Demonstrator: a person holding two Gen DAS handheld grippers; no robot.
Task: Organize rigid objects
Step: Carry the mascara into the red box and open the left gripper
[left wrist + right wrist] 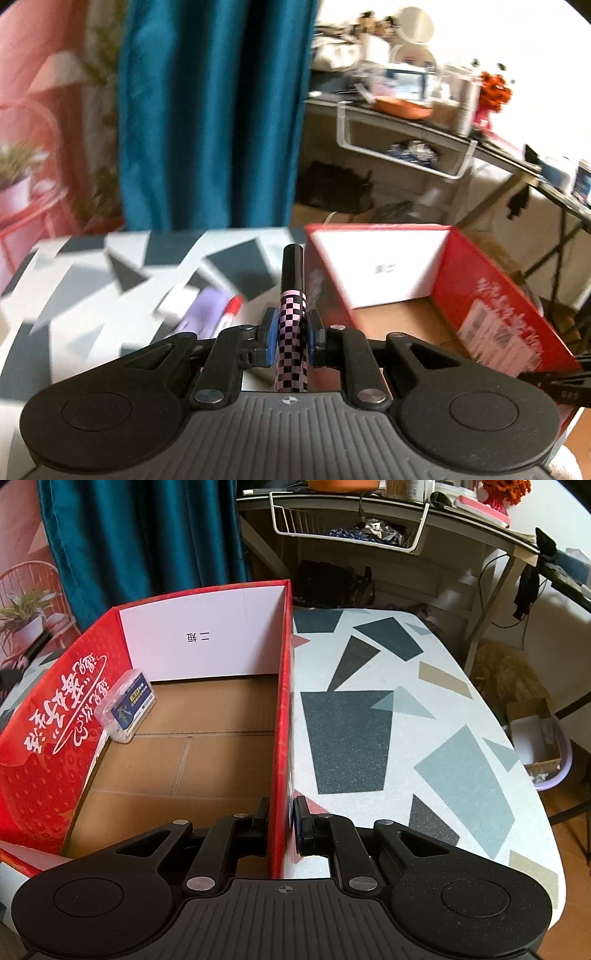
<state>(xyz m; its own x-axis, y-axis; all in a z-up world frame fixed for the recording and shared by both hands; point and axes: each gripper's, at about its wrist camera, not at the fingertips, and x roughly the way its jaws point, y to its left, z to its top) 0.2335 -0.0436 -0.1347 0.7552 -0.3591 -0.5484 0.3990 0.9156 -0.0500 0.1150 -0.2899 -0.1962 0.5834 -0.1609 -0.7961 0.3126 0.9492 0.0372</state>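
The pen (291,325) has a pink-and-black checkered barrel and a plain black cap. The gripper pads (270,338) beside it are blue. The cardboard box (44,775) is red outside with white lettering; its inner end wall is white and its floor is plain brown. The small case (125,705) inside it is clear with a blue-and-yellow label. The table cover (406,709) is white with dark grey, blue-grey and tan angular shapes. The curtain (214,110) is teal.

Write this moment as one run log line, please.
left gripper: shut on checkered pen | right gripper: shut on red box wall | small case: in box
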